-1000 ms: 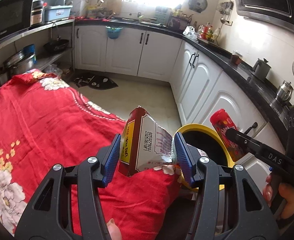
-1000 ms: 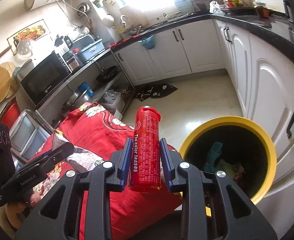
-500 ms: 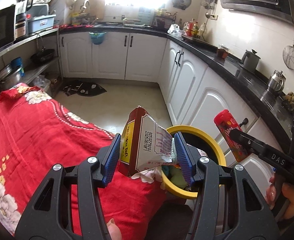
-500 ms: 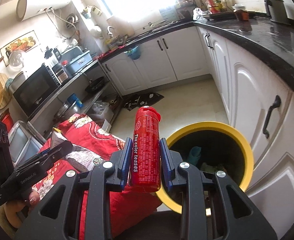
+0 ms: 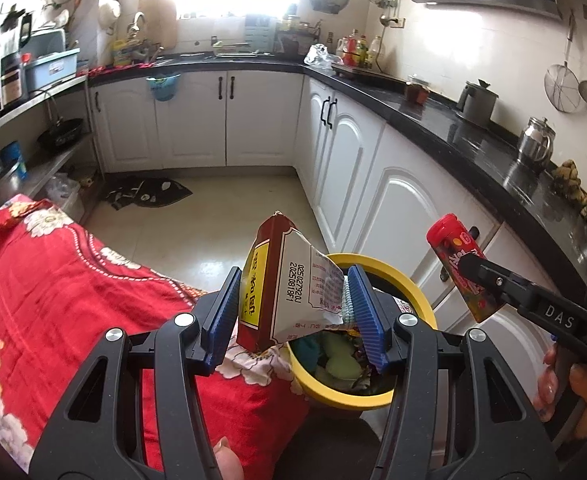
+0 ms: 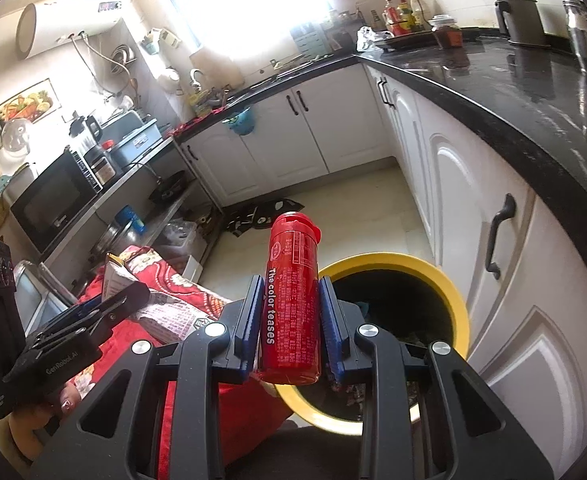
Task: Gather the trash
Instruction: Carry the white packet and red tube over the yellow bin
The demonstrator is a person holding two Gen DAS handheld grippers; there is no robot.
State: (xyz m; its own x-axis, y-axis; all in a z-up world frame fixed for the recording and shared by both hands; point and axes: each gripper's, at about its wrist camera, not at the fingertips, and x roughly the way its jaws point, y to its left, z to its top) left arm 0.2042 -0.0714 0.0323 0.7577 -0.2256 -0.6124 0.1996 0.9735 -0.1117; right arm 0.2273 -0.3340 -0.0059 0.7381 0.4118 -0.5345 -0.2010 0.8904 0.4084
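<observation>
At left, red floral cloth [image 5: 53,300] covers a table or bench; its near corner overlaps the rim of the yellow trash bin [image 5: 377,398] in the left wrist view.

Left gripper [image 5: 293,312]: blue pads pinch a crumpled snack bag [image 5: 289,296], maroon and white, printed date code facing the camera. Bag hangs over the cloth corner, with only its right edge above the bin's mouth. Judgement: shift it rightward until the whole bag sits over the dark opening before letting go; a light bag can drift and land on the cloth.

Bin already holds green and mixed scraps. It stands on the tiled floor, just beside the white cabinet doors [image 6: 533,280].

Right gripper [image 6: 289,320]: pads pressed onto a red plastic tube [image 6: 291,304] with a flip cap, held upright, lettering readable down its side. In the right wrist view the tube's base hangs near the bin's near-left rim, not yet over the centre. Judgement: carry it further over the mouth, tilt it down, then release, so it drops inside and does not glance off the rim.

Both grippers crowd one opening; dropping one item at a time looks safer.
</observation>
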